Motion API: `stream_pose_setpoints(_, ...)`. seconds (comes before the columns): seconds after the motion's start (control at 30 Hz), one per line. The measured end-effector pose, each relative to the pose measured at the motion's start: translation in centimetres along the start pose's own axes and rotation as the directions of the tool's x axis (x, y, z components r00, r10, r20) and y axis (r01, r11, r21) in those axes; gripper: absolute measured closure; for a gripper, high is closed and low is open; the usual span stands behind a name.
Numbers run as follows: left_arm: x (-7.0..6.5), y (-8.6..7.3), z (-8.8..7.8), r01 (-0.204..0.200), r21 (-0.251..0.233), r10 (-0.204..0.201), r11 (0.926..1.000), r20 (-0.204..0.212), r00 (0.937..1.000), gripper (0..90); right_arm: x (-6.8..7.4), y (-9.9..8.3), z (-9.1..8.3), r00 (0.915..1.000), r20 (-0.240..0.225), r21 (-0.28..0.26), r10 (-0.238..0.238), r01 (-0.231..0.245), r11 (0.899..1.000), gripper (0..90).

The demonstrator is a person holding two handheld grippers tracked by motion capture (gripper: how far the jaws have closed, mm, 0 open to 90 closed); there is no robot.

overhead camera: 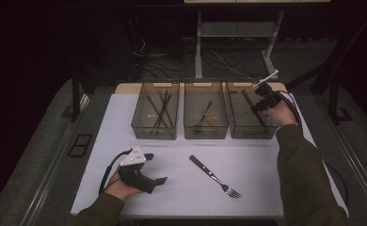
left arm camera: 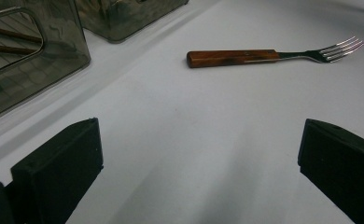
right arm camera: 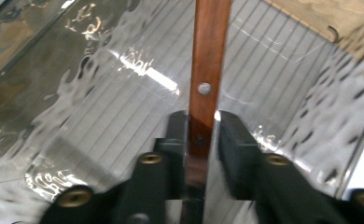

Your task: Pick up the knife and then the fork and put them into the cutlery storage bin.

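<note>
No brand, label or writing can be read anywhere. On the near left of the white table (overhead camera: 125,120) the left gripper (overhead camera: 155,168) rests in the person's hand, its jaws spread wide with only bare tabletop between them. Right of it, near the table's middle, a wood-handled fork (overhead camera: 214,176) lies flat, tines toward the near right.

Along the far edge stand three smoky see-through bins. The left bin (overhead camera: 140,126) holds several dark sticks, hard to identify through its tinted wall. The middle bin (overhead camera: 191,129) holds a couple of utensils, too small to name. Over the right bin (overhead camera: 235,128) the right gripper (right arm camera: 202,133) reaches in, a wooden handle (right arm camera: 208,60) with a metal rivet standing between its narrow jaws. The left pad touches the handle, while a thin gap shows at the right pad. The handle's lower end is hidden behind the gripper's body.
</note>
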State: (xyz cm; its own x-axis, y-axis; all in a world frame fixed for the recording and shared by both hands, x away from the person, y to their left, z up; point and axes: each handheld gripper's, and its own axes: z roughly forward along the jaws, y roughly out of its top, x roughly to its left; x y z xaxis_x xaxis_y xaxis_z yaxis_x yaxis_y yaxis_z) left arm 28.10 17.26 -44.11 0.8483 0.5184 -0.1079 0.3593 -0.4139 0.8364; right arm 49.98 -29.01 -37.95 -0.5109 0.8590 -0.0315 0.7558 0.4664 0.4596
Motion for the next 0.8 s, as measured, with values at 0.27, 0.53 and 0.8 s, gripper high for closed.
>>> stream_pose_setpoints(0.27, -0.2, 0.0, 0.0, -0.005, 0.005, 0.005, 1.0000, 0.006, 1.0000, 0.0, 0.4, -0.3, -2.3, 0.9997, -0.016, -0.088, 0.016, -0.017, 0.996, 53.9)
stream_pose_setpoints(0.53, -0.3, 0.1, 0.0, -0.007, 0.002, 0.007, 1.0000, 0.007, 1.0000, 0.0, 3.5, -1.8, -5.6, 0.9956, -0.084, -0.182, -0.042, 0.026, 0.983, 69.6)
stream_pose_setpoints(0.8, -0.3, 0.0, 0.0, -0.005, 0.003, 0.005, 1.0000, 0.005, 1.0000, 0.0, 7.8, -4.3, -7.1, 0.9730, -0.173, -0.207, -0.153, 0.116, 0.971, 86.9)
